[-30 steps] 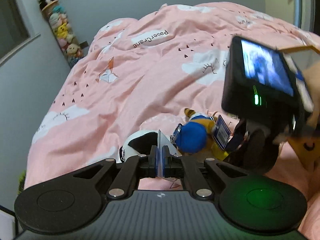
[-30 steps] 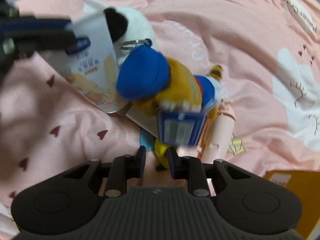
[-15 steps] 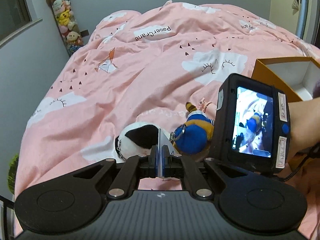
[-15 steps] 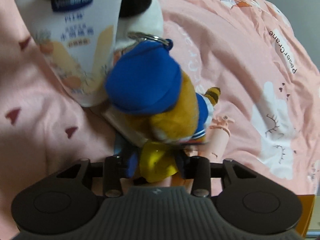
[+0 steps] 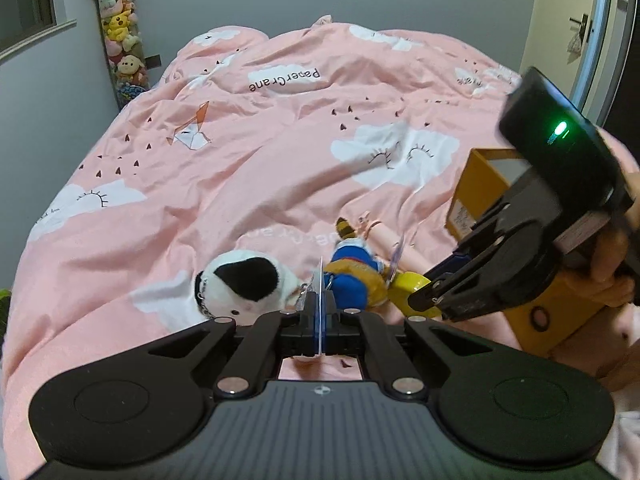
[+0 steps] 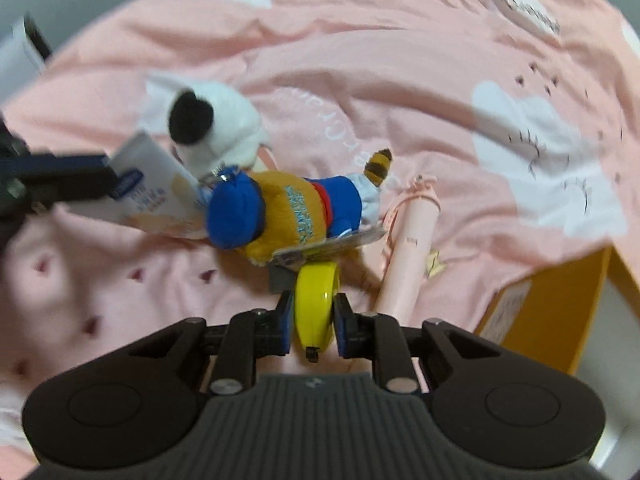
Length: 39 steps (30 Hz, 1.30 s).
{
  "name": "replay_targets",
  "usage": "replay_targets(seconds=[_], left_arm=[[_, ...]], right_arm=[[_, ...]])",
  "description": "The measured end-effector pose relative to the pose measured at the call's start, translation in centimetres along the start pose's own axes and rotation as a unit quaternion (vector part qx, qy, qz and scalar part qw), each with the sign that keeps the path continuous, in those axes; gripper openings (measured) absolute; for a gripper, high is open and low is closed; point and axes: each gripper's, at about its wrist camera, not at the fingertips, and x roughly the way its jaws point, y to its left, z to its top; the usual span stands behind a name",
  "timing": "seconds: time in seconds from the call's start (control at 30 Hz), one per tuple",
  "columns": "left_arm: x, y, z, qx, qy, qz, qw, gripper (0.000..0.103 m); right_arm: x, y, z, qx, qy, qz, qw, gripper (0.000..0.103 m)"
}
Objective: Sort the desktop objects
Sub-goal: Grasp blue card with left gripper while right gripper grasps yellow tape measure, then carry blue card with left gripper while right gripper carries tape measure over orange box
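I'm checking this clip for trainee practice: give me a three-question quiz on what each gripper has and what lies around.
1. True or false: the left gripper is shut on a flat white tube.
2. What sits between the right gripper's pads? A) yellow round object B) pink pouch C) panda plush
3. Which colour is the open box?

Key: 1 true; 2 A; 3 orange-yellow.
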Motion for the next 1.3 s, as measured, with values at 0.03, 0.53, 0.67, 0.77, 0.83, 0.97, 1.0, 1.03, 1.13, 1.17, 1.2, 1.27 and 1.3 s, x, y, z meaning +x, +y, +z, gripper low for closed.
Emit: replay_targets(seconds=[0.03, 0.53, 0.67, 0.77, 0.83, 0.97, 1.0, 1.03, 1.13, 1.17, 1.2, 1.27, 1.3], left_arm=[[-0.3, -0.1, 0.0, -0.005, -0.001, -0.006, 1.0000, 0.000], [-2.5, -5.5, -2.6, 0.031, 0.028, -0.080, 0.9959, 0.000], [-2.4, -5.9, -3.6, 0.051, 0.056, -0.072, 0.9945, 0.001], [-2.4, -6.2, -4.4, 0.065, 0.071, -0.065, 0.9932, 0.001], [-2.2, -6.3, -4.9, 0.066, 0.076, -0.067, 0.9927, 0.001], [-1.6, -6.8, -5.3, 0.063, 0.079, -0.080, 0.9917, 0.002], [-1.5, -7.0, -5.3, 0.063, 0.082, -0.082, 0.9913, 0.002], [-1.3, -7.0, -5.4, 0.062, 0.087, -0.083, 0.9907, 0.003], [-0.8, -7.3, -5.6, 0.064, 0.091, -0.083, 0.9903, 0.004], [-0.7, -7.4, -5.6, 0.063, 0.093, -0.085, 0.9900, 0.004], [-0.6, -7.6, -5.7, 0.062, 0.095, -0.088, 0.9897, 0.004], [-0.6, -7.9, -5.6, 0.062, 0.096, -0.088, 0.9896, 0.005], [-0.6, -8.0, -5.6, 0.060, 0.095, -0.086, 0.9899, 0.004]], right_arm=[[-0.5, -0.7, -0.5, 0.017, -0.002, 0.014, 1.000, 0.021], [-3.1, 2.0, -9.0, 0.088, -0.066, 0.035, 0.993, 0.021], [-2.4, 3.7, -9.9, 0.076, -0.084, 0.003, 0.994, 0.021], [-1.7, 4.2, -10.7, 0.091, -0.079, 0.007, 0.993, 0.021], [-1.1, 4.5, -11.3, 0.093, -0.077, 0.002, 0.993, 0.021], [-0.7, 4.2, -12.5, 0.106, -0.079, 0.006, 0.991, 0.021], [-0.7, 4.0, -12.8, 0.111, -0.080, 0.008, 0.991, 0.021], [-0.6, 3.8, -13.0, 0.118, -0.080, 0.008, 0.990, 0.021], [-0.5, 3.2, -13.8, 0.137, -0.080, 0.018, 0.987, 0.021], [-0.5, 3.1, -14.0, 0.140, -0.081, 0.021, 0.987, 0.021], [-0.5, 3.0, -14.2, 0.142, -0.082, 0.022, 0.986, 0.021], [-0.5, 2.9, -14.4, 0.148, -0.085, 0.026, 0.985, 0.021], [-0.6, 2.8, -14.5, 0.149, -0.086, 0.028, 0.985, 0.021]])
